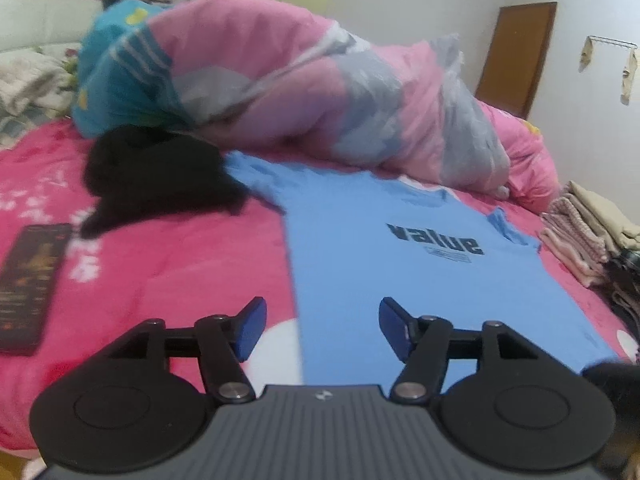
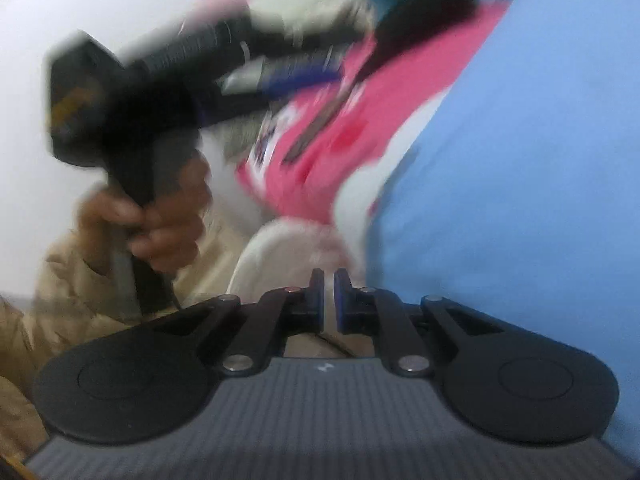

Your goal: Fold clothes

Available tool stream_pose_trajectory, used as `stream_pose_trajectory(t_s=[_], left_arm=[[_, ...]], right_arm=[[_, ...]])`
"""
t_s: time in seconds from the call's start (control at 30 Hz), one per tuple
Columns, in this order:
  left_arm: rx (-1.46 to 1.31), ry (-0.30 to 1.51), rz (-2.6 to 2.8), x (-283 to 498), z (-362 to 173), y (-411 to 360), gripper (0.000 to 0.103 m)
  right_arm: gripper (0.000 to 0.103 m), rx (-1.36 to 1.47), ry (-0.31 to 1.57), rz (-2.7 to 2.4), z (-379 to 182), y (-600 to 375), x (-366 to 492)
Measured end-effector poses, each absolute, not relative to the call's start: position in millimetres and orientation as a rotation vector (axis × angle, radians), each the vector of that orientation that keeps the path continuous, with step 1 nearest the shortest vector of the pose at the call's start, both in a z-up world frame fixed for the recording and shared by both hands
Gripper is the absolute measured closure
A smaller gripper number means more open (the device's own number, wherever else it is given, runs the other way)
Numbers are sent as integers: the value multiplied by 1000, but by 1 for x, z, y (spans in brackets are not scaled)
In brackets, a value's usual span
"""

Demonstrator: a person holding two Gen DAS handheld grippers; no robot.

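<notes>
A light blue T-shirt [image 1: 420, 264] printed with the word "value" lies spread front-up on the bed's pink sheet [image 1: 168, 264]. Its collar is at the far end, next to a heaped pink and grey quilt [image 1: 320, 92], and its hem is at the near end. One sleeve runs out to the far left; the other, on the right, looks partly tucked in.

The left hand-held gripper [image 1: 322, 330] hovers over the near left part of the shirt with its blue pads well apart and nothing between them. In the blurred right wrist view, the right hand-held gripper [image 2: 329, 300] has its fingers almost together with only a thin slit between them. I cannot tell whether any cloth is caught there, though the blue shirt fills the right side of that view. The person's hand [image 2: 160, 216] holding the other tool shows on the left.

A black garment [image 1: 156, 176] lies crumpled at the far left, a dark phone [image 1: 28, 288] lies near left, and a stack of folded cloths [image 1: 580, 236] sits at the right edge.

The shirt is flat and laid out, so the step in hand looks like a lengthwise fold. That would call for the open left gripper to pinch the shirt's left edge near the hem, with a second grip higher up by the shoulder, and carry that side over toward the middle while keeping the cloth smooth.
</notes>
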State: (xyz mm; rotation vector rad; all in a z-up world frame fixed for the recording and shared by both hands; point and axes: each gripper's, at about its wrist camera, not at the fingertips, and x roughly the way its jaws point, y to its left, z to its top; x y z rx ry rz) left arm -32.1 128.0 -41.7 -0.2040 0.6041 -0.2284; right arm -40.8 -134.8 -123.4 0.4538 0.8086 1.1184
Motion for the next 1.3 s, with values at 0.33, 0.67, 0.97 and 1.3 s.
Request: stream_pose_trajectory(t_s=[0.33, 0.67, 0.97, 1.3], left_arm=[[-188, 710, -319, 4, -95, 71, 34], [-167, 708, -324, 14, -96, 68, 27], [-90, 735, -295, 15, -93, 53, 20], [-192, 697, -266, 49, -59, 80, 20]], right_arm=[[97, 909, 526, 377, -126, -392, -9], [97, 954, 463, 48, -144, -475, -24], [93, 909, 582, 302, -147, -430, 29], [92, 827, 543, -83, -144, -500, 27]])
